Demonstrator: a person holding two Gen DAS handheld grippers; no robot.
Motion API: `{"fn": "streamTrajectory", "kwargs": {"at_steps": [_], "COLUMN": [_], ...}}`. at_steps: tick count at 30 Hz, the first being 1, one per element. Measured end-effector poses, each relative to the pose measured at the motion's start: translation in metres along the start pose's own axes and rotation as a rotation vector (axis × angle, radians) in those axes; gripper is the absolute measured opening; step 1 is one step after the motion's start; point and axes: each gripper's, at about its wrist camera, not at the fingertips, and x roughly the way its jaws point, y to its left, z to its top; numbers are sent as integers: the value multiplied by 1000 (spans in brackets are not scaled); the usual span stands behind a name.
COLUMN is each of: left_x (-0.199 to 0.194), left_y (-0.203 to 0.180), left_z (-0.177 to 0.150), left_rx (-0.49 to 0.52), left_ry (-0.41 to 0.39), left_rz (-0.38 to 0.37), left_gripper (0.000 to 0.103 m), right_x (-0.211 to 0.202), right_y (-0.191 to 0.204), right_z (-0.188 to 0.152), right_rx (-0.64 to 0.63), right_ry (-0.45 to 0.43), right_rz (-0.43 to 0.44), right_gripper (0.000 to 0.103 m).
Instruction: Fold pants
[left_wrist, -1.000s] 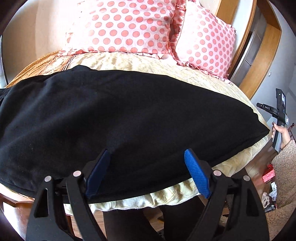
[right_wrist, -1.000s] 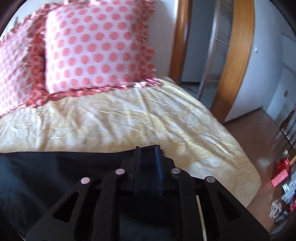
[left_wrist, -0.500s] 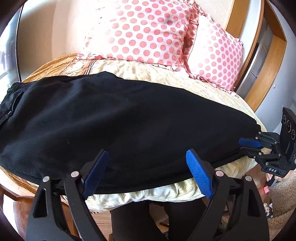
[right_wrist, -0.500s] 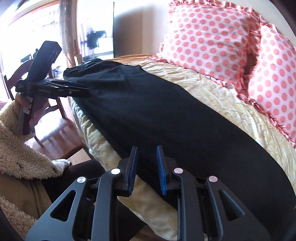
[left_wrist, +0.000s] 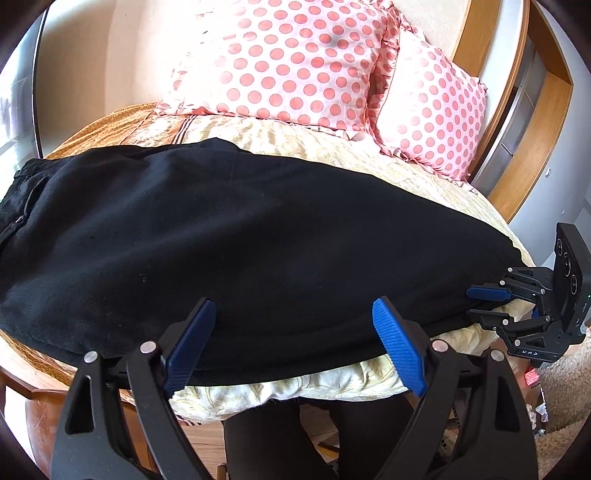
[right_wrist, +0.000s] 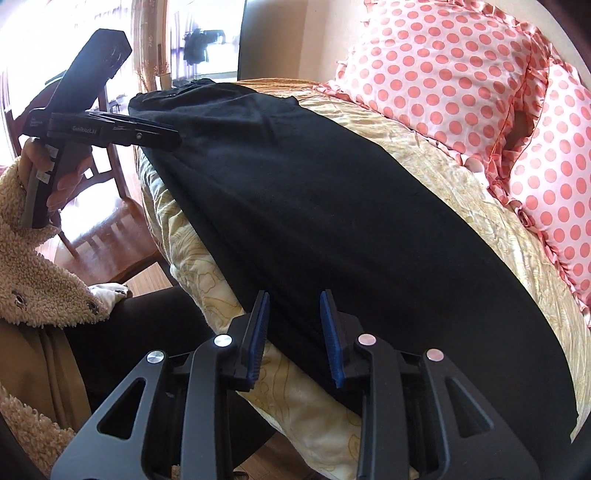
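Black pants (left_wrist: 240, 240) lie flat and lengthwise across the yellow bedspread, waistband at the left; they also show in the right wrist view (right_wrist: 332, 206). My left gripper (left_wrist: 293, 343) is open wide, hovering over the pants' near edge at mid-length. My right gripper (right_wrist: 295, 332) is open with a narrow gap, its blue pads straddling the near edge at the leg end. In the left wrist view the right gripper (left_wrist: 487, 304) sits at the pants' right end. In the right wrist view the left gripper (right_wrist: 162, 136) hovers near the waistband end.
Two pink polka-dot pillows (left_wrist: 295, 62) stand at the head of the bed (left_wrist: 369, 380). A wooden chair (right_wrist: 110, 221) stands by the bed's left side. A wooden door frame (left_wrist: 524, 110) is at the right. My legs are against the bed's near edge.
My right gripper swung round from facing the pillows to the leg end and opened a little. My left gripper drew back slightly, still open.
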Motion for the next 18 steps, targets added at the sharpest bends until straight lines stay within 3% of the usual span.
{"fn": "streamTrajectory", "kwargs": {"at_steps": [6, 7, 8, 9, 13, 18], "left_x": [-1, -1, -1, -1, -2, -5], "left_y": [2, 2, 2, 2, 4, 4], "left_z": [1, 1, 1, 2, 3, 5], "left_rx": [-13, -13, -15, -17, -22, -12], "left_ry": [-6, -7, -9, -10, -14, -26], "left_rz": [2, 6, 7, 7, 9, 7], "left_gripper": [87, 87, 87, 87, 88, 88], "right_x": [2, 2, 2, 1, 0, -14], "right_y": [-9, -7, -4, -3, -7, -7], "right_z": [-2, -2, -2, -1, -2, -9], "right_rx": [46, 34, 26, 25, 55, 78], "right_ry": [-15, -19, -23, -26, -52, -77], "right_rz": [52, 40, 34, 23, 31, 149], "right_gripper": [28, 24, 8, 5, 4, 0]}}
